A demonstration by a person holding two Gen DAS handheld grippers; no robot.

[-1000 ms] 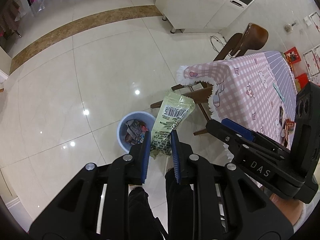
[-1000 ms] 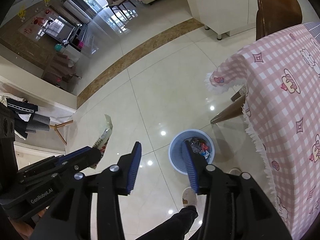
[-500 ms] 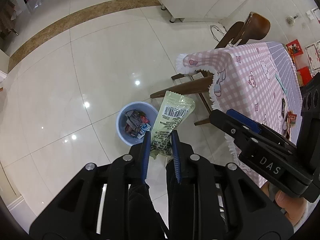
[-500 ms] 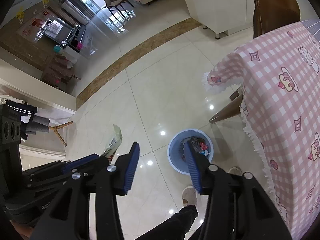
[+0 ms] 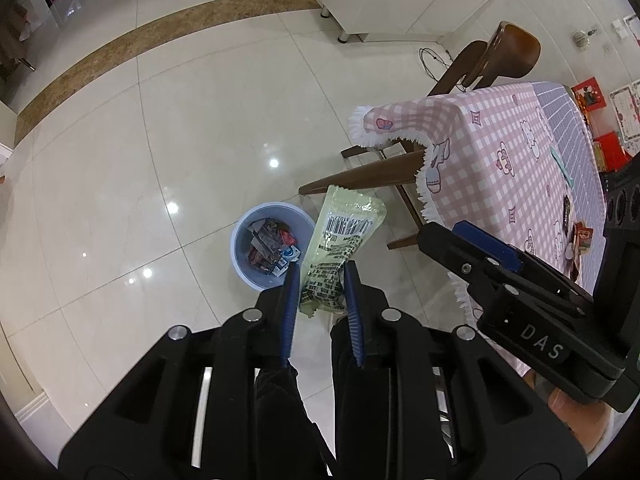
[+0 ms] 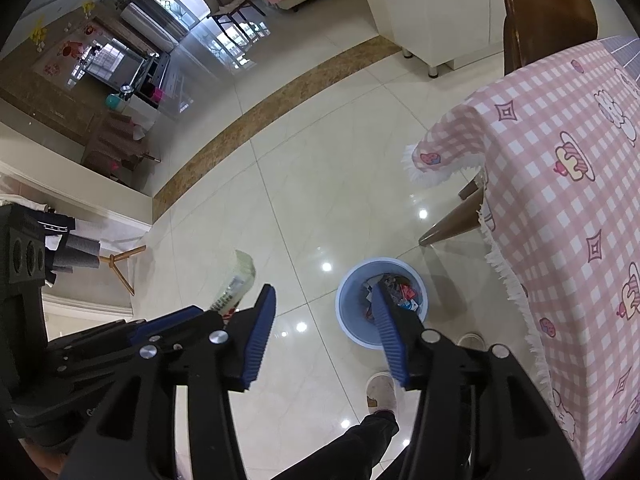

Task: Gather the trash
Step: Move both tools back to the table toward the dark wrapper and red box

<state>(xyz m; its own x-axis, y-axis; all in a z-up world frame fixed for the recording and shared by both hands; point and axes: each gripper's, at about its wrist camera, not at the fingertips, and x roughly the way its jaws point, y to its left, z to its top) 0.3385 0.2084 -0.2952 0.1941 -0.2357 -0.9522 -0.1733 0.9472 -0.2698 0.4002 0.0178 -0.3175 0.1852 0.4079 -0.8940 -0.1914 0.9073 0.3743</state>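
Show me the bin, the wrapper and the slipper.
bin [image 6: 348, 300]: right wrist view, bare inner wall
wrapper [image 5: 346, 228]: left wrist view, barcode patch
slipper [image 6: 380, 394]: right wrist view, toe top

Open tiled floor [image 5: 168, 128] all round the far and left sides of the blue bin [image 6: 352, 320]; bin mouth unobstructed from above, though already part-filled with wrappers. Hemmed in on the right by the table under its pink checked cloth [image 6: 560, 208], fringe hanging just beside the bin (a wooden chair leg [image 5: 368, 174] slants out from beneath toward the rim). Below, near the bin, a slippered foot [image 6: 382, 390]. Left gripper [image 5: 319, 276], clamped on a pale green wrapper [image 5: 340, 240], held above the bin's right edge. Right gripper [image 6: 324, 300], jaws spread wide, above the bin's left side, close beside the left one.
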